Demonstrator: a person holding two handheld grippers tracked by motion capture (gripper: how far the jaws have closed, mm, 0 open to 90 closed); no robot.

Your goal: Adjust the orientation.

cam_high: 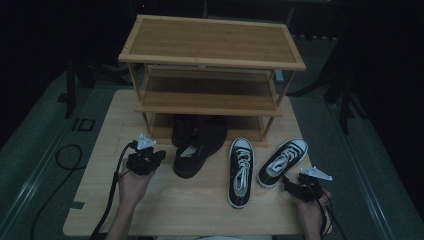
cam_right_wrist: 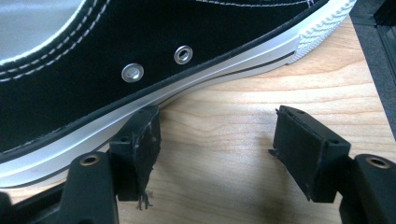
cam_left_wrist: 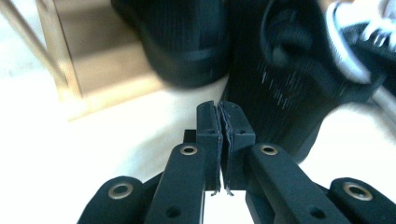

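On the grey floor (cam_high: pixel 45 150) at the left of the wooden table (cam_high: pixel 165 210), a dark marking (cam_high: pixel 83 124) reads like "ID", though it is small and I am not fully sure. No other text, brand, number or label can be read on the shoes, the rack or the grippers.

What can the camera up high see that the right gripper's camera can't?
High view alone: the wooden shelf rack, a black shoe lying in front of it with another tucked under the bottom shelf, the second black-and-white sneaker, and the left gripper held in a hand.

Right gripper view alone: two metal eyelets on the sneaker's black side, seen close up, and the worn pads of its own open jaws.

Both: the black-and-white sneaker nearest the right gripper and the wooden table.
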